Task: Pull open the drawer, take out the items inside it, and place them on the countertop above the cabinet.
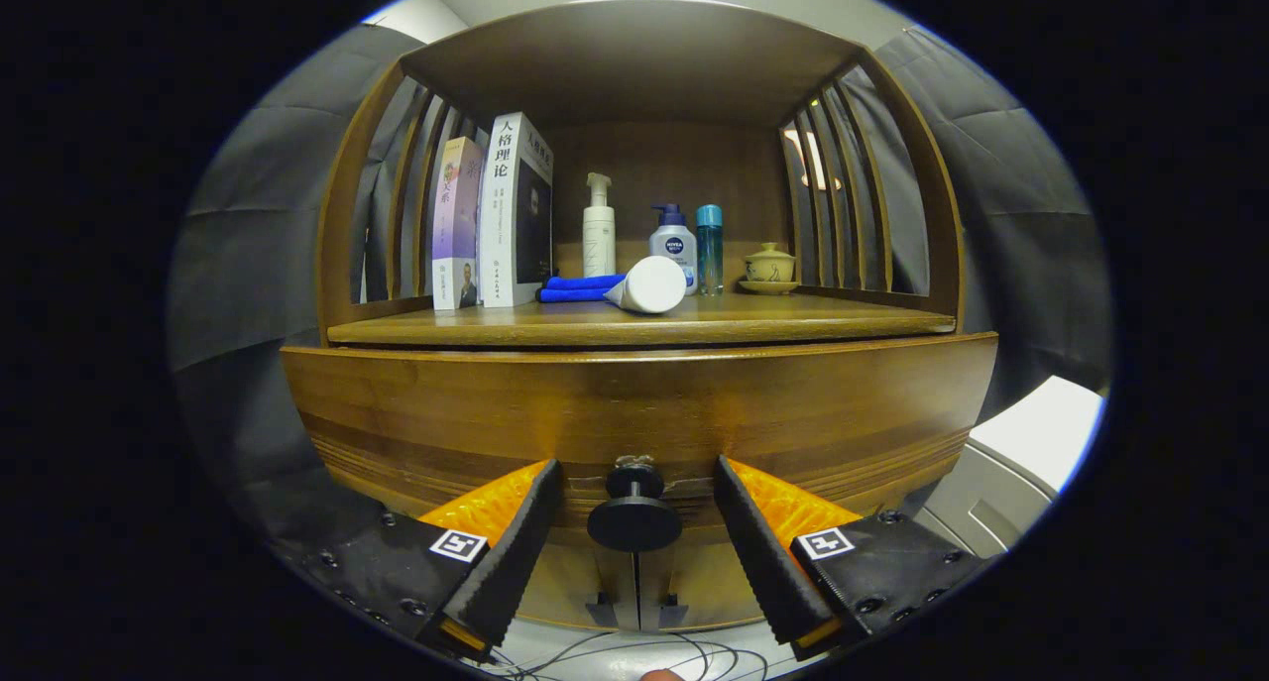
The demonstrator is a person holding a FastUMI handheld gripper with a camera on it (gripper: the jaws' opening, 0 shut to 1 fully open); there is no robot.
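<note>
**Tongs spread about the drawer knob, drawer front flush**

We see the tongs [634,552] held wide open, one finger on either side of the round black knob [634,517] of the brown wooden drawer [634,413]. Neither finger touches the knob; a gap shows on both sides. We judge the spread is kept so the knob sits centred between the fingers, ready for them to close on its narrow stem or disc.

The drawer front looks closed or very nearly so, lying just under the front edge of the brown wooden desk [793,322]. Its inside is hidden from us.

On the desk, near the middle of the front edge, a white plastic tube [649,284] lies on its side against a folded blue cloth [577,288]. Whether these came from the drawer we cannot tell. This scene fits either a drawer about to be pulled or one pushed back after emptying.

Toward the back stand two upright books [496,215], a white pump bottle [598,227], a white bottle with a blue cap [673,247], a slim teal bottle [709,250] and a small yellow lidded cup on a saucer [770,267].
</note>
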